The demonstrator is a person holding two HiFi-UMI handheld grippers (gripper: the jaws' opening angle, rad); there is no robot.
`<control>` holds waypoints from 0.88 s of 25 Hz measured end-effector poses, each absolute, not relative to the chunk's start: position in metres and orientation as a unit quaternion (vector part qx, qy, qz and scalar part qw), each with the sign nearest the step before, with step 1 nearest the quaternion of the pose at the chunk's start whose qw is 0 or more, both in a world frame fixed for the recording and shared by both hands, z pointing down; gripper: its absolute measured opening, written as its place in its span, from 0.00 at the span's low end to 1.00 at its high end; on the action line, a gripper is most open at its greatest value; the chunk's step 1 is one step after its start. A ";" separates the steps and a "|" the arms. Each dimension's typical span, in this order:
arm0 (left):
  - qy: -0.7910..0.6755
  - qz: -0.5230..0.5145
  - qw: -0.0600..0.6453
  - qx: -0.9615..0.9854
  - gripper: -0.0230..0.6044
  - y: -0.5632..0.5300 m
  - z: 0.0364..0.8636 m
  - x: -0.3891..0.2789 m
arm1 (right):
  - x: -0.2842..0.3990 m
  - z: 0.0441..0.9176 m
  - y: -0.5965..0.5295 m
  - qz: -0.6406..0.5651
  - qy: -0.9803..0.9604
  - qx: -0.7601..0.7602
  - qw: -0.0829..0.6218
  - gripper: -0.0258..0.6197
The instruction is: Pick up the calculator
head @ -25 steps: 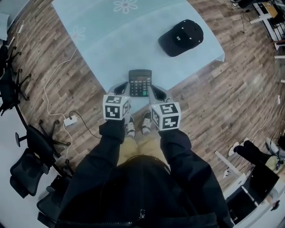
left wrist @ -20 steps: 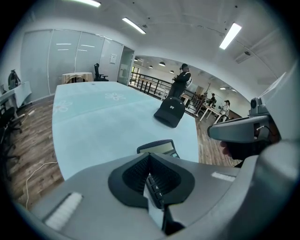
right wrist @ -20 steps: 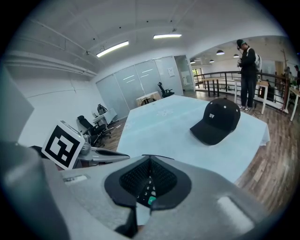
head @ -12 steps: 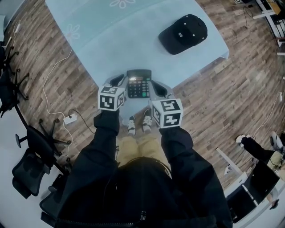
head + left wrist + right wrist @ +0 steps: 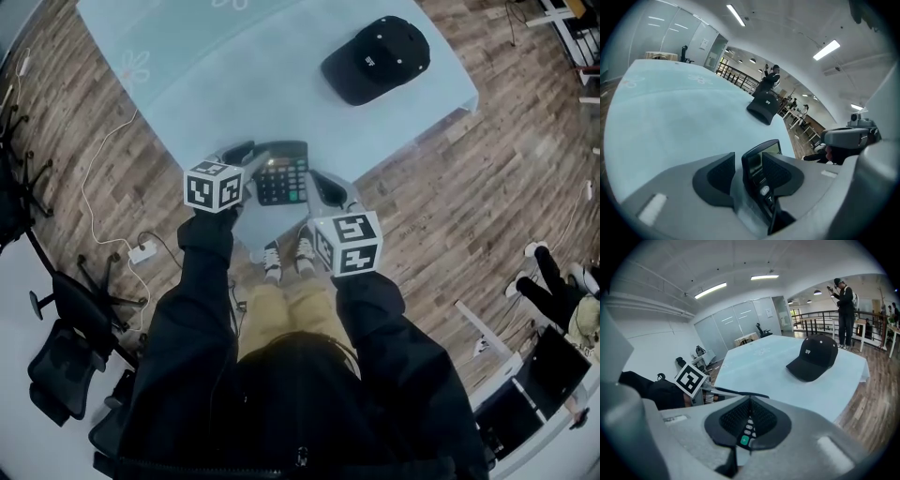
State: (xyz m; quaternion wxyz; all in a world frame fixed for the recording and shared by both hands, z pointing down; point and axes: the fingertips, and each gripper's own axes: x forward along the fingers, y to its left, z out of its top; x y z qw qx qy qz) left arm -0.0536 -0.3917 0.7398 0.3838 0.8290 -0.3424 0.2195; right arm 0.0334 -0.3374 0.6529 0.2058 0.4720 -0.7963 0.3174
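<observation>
A black calculator [image 5: 283, 173] lies at the near edge of the light blue table [image 5: 253, 84], right in front of me. My right gripper [image 5: 322, 187] is shut on its right edge; in the right gripper view its keys [image 5: 747, 430] show between the closed pads. My left gripper [image 5: 247, 161] is at its left edge with its jaws opening. In the left gripper view the calculator [image 5: 761, 180] stands edge-on between the spread pads, close to the right one, with a gap on the left.
A black cap [image 5: 377, 58] lies on the table's far right part. The floor around is wood. Office chairs [image 5: 66, 319] and a power strip [image 5: 141, 251] with a white cable are on the left. A person [image 5: 843, 310] stands beyond the table.
My left gripper has moved forward and to the left along the calculator's left edge, and its jaws have spread apart. The right gripper has kept its grip and hardly moved.
</observation>
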 end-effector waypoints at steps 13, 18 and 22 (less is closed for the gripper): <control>-0.290 0.190 0.385 0.855 0.19 -0.384 0.724 -0.046 | 0.042 0.650 -0.328 0.320 -0.792 0.477 0.209 0.04; -0.283 0.189 0.366 0.866 0.13 -0.374 0.701 -0.043 | 0.050 0.644 -0.326 0.320 -0.787 0.486 0.206 0.04; -0.302 0.188 0.354 0.865 0.13 -0.362 0.686 -0.041 | 0.057 0.633 -0.324 0.318 -0.783 0.497 0.197 0.04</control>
